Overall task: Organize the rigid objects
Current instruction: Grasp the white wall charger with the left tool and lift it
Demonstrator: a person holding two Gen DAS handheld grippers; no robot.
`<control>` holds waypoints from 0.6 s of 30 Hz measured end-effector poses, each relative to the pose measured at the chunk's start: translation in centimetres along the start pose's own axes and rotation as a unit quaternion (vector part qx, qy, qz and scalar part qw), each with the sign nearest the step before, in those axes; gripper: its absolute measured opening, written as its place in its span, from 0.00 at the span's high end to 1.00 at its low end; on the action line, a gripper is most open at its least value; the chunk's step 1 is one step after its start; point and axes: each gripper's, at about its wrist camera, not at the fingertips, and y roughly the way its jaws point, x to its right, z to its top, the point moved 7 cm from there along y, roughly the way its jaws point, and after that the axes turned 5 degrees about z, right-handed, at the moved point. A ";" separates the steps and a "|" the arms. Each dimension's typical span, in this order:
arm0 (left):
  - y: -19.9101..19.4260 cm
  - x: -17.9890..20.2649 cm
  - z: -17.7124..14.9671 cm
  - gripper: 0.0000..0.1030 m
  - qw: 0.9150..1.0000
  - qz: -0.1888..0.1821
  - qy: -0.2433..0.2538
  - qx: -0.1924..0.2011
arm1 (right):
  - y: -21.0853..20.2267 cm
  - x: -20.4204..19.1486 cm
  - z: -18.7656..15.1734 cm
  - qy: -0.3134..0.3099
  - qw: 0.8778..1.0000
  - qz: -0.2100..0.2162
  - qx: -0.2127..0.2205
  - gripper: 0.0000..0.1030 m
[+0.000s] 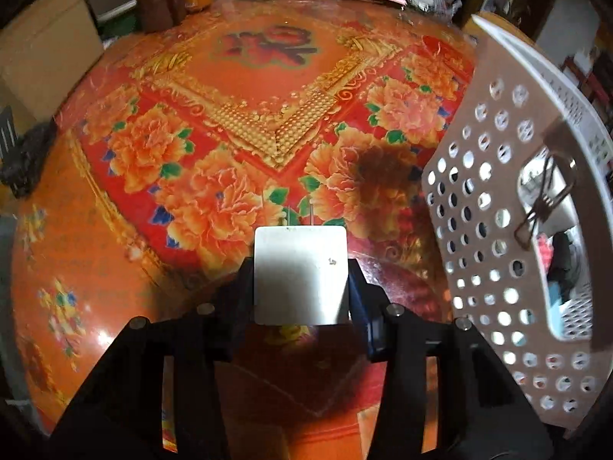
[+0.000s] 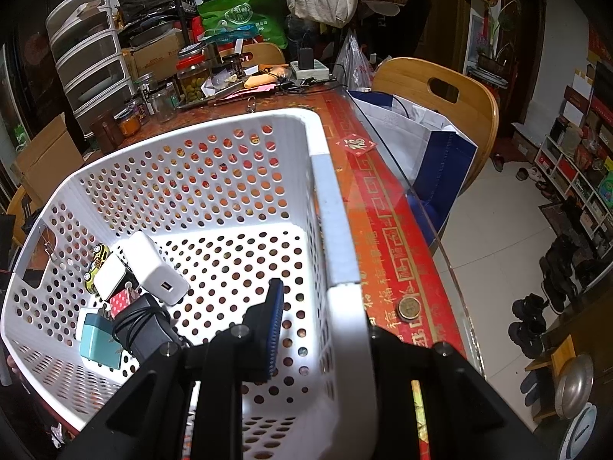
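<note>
My left gripper [image 1: 301, 280] is shut on a white square charger block [image 1: 300, 274] and holds it above the red flowered table [image 1: 230, 134]. The white perforated basket [image 1: 498, 230] stands tilted at the right of that view. In the right wrist view my right gripper [image 2: 318, 329] is shut on the basket's right wall [image 2: 337, 237], one finger inside and one outside. Inside the basket lie a white charger [image 2: 153, 264], a smaller white block [image 2: 110, 276], a yellow toy car [image 2: 95, 264], a teal plug [image 2: 97, 339] and a black adapter [image 2: 143, 329].
Jars [image 2: 191, 76] and clutter line the table's far edge. A coin [image 2: 408, 308] lies on the table right of the basket. A wooden chair [image 2: 440, 92] with a white and blue bag [image 2: 429, 142] stands beyond the table's glass edge. A cardboard box [image 1: 42, 53] is at the left.
</note>
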 end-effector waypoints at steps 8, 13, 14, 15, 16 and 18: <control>-4.5 -3.5 1.0 0.59 0.998 0.023 -0.028 0.049 | 0.0 0.1 0.1 -0.002 1.000 -0.002 -0.001 0.78; -7.8 -5.8 2.8 0.59 0.995 0.059 -0.034 0.078 | 0.1 0.0 0.1 -0.002 1.000 -0.002 -0.001 0.78; -8.2 -6.1 3.1 0.59 0.994 0.063 -0.034 0.081 | 0.0 0.0 0.1 -0.003 1.000 -0.001 -0.002 0.78; -9.0 -6.3 3.5 0.59 0.993 0.069 -0.034 0.087 | 0.1 0.0 0.0 -0.003 1.000 -0.001 -0.002 0.78; -9.7 -6.4 3.8 0.59 0.992 0.074 -0.033 0.092 | 0.1 0.0 0.1 -0.003 1.000 -0.001 -0.002 0.78; -10.8 -6.5 4.5 0.59 0.991 0.083 -0.031 0.101 | 0.1 -0.1 0.0 -0.004 1.000 -0.001 -0.002 0.78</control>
